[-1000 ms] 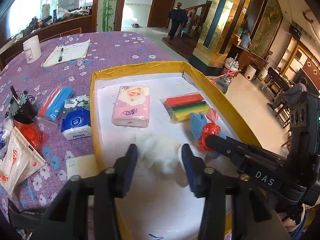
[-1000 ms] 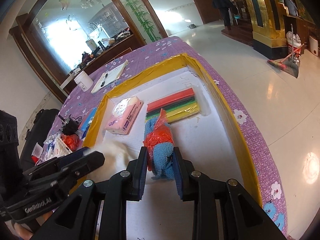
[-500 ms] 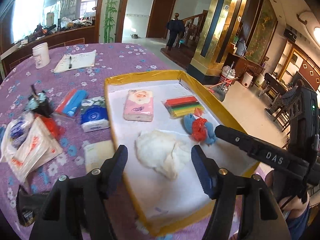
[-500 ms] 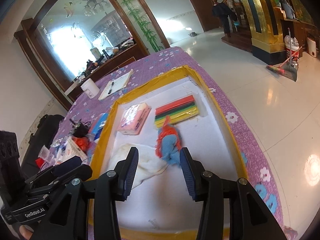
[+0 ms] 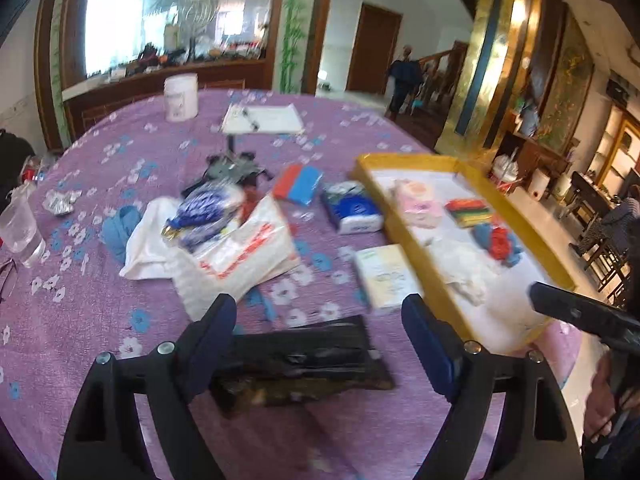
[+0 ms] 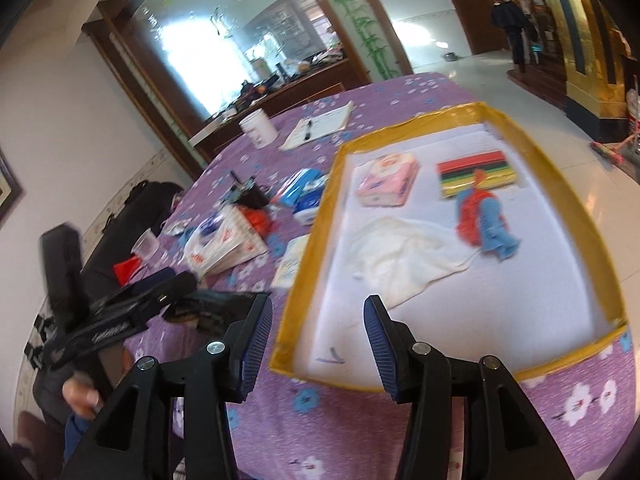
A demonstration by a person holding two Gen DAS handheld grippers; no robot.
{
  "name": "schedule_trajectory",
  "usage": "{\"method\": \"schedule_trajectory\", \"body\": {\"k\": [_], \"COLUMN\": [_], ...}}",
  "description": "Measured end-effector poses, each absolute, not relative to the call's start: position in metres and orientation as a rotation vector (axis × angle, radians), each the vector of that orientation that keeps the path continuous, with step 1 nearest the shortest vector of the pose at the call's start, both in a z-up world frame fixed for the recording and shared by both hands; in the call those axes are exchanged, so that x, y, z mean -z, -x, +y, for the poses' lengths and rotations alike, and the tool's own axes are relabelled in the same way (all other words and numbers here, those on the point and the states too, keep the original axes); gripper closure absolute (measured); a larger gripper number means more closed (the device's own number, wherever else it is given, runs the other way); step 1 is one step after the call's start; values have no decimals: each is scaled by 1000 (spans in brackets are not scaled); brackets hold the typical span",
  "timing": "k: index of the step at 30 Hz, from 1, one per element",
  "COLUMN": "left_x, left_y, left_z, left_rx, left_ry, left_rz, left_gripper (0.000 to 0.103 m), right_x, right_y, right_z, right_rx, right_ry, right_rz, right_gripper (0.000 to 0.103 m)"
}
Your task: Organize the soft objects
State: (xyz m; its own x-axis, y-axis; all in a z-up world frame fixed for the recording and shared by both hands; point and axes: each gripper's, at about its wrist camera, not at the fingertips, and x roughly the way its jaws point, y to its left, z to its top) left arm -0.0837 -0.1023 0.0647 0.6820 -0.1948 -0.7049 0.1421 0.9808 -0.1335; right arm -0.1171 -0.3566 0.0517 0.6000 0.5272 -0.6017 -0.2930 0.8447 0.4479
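Both grippers have pulled back from the yellow-rimmed tray (image 6: 316,248) since the earlier frames, and their jaws have just been opening. The left gripper (image 5: 320,344) now stands wide over the purple tablecloth (image 5: 100,320) with only a dark flat object (image 5: 304,364) lying below the gap, nothing pressed. The right gripper (image 6: 316,344) stands partly apart over the tray's near corner, empty.

Only the left wrist view shows the clutter at centre left: a white plastic bag (image 5: 244,256), a blue tissue pack (image 5: 352,212), a red-and-blue pack (image 5: 298,184) and a pale packet (image 5: 386,276) just beside the tray rim. Only the right wrist view shows the whole tray interior.

Inside it, the white cloth (image 6: 404,260) lies crumpled at frame centre, the blue-and-red knitted toy (image 6: 484,224) to its right, near but apart. A pink tissue pack (image 6: 388,184) and striped colour block (image 6: 476,172) sit beyond.

Motion blur softens both views; labels are unreadable, and the dark object's identity is unclear.
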Motion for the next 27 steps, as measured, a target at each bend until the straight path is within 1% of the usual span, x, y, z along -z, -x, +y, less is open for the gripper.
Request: {"method": "schedule_trajectory", "body": {"k": [2,5,11,15,20,24,25,26,27], "left_x": [-54,-47,-32,-36,-43,-34,-31,-29,-27], "left_y": [69,70,113,135,109,82,78,76,75], "left_z": [-97,-97,-104,-109,-96,-99,-103,-105,-106], "left_rx": [209,212,267,300,221,168,153,142,128], "left_ry": [50,-8,-165,-218,-159,-127,-128,-129,-126], "left_rz": [874,911,935,910,907,939,945,946,950], "left_gripper": [19,19,19,19,19,19,24,43,57], "right_x": [-51,-52,-50,-48,-48,-55,-57,-60,-63], "right_y": [121,126,129,129,130,131,130,128,127], "right_z": [-350,-345,-349,-349,-341,-335,-334,-331,-329], "right_rx": [-498,-506,-508,-516,-533,-540,-541,-543,-545], "right_ry": [-304,-282,-279,-294,-282,-256,-249,-240,-232], "right_rz": [802,801,809,812,819,817,818,817,817], "right_gripper": [51,51,50,50,50,50,50,50,50]}}
